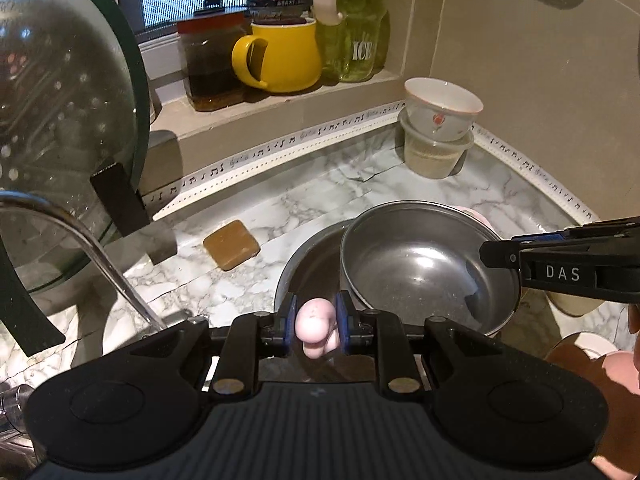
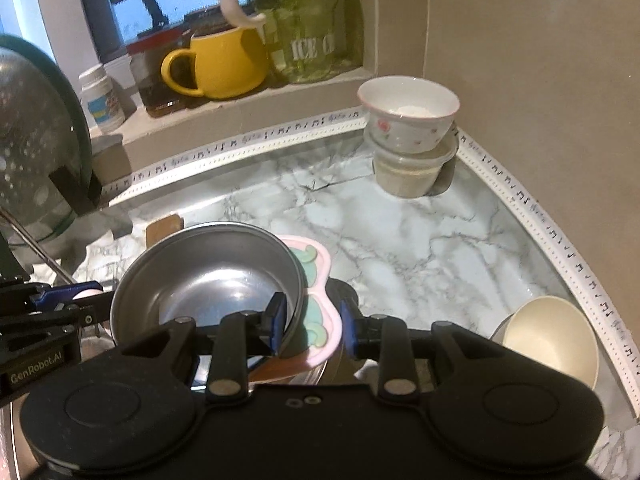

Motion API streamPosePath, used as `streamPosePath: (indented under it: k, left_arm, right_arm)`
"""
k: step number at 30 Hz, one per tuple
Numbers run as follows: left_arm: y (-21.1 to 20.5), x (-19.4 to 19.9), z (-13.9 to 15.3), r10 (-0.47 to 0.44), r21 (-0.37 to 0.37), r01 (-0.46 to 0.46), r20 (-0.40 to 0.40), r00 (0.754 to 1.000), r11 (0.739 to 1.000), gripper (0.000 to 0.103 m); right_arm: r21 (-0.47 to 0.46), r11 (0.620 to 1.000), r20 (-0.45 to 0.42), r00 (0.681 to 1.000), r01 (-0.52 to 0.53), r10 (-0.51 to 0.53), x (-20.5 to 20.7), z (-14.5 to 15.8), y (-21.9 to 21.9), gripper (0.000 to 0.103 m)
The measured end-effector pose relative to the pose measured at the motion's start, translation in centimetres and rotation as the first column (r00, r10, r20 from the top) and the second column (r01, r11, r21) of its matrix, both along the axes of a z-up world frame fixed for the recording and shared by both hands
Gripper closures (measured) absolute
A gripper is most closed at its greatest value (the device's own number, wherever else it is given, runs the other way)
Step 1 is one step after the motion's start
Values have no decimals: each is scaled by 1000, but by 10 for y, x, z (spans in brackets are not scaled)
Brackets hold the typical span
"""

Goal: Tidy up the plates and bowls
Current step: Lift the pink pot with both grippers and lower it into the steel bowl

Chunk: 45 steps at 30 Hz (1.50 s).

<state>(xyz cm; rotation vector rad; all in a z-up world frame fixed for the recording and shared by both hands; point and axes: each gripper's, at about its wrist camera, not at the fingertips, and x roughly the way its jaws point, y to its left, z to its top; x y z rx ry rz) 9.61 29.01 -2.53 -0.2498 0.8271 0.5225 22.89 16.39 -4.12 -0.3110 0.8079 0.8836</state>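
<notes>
A steel bowl (image 1: 428,264) rests on a pink plate (image 2: 320,276) with a green pattern. My left gripper (image 1: 318,330) is shut on a pink knob (image 1: 314,316) at the plate's near edge. My right gripper (image 2: 312,320) is shut across the steel bowl's (image 2: 208,276) rim and the pink plate's edge, one finger inside the bowl and one outside the plate. From the left wrist view the right gripper (image 1: 560,268) reaches in from the right. A larger steel bowl (image 1: 304,268) shows under the stack. The left gripper (image 2: 60,300) sits at the left of the right wrist view.
A flowered white bowl (image 2: 408,120) sits on a plastic tub (image 2: 412,176) in the back corner. A cream bowl (image 2: 552,344) stands at the right wall. A glass lid (image 1: 60,120) and tap (image 1: 100,256) are at left. A brown block (image 1: 232,244) lies on the marble counter (image 2: 420,248).
</notes>
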Motion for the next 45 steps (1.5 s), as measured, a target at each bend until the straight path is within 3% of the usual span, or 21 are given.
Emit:
streamPosePath:
  k: [21, 35, 40, 45]
  left_arm:
    - [-1, 4, -24, -20, 7, 20, -24, 1000, 1000, 84]
    - [9, 10, -27, -33, -14, 32, -38, 999, 999, 83]
    - [10, 12, -27, -31, -26, 30, -44, 999, 999, 83]
    - [13, 10, -27, -28, -58, 26, -40, 999, 998, 83]
  right_arm:
    - [-49, 999, -14, 1000, -14, 14, 0, -24, 3, 73]
    - [-65, 998, -45, 999, -21, 18, 4, -22, 6, 69]
    - [-59, 998, -45, 998, -37, 34, 3, -15, 5, 58]
    - [-60, 997, -53, 997, -55, 52, 2, -13, 1, 56]
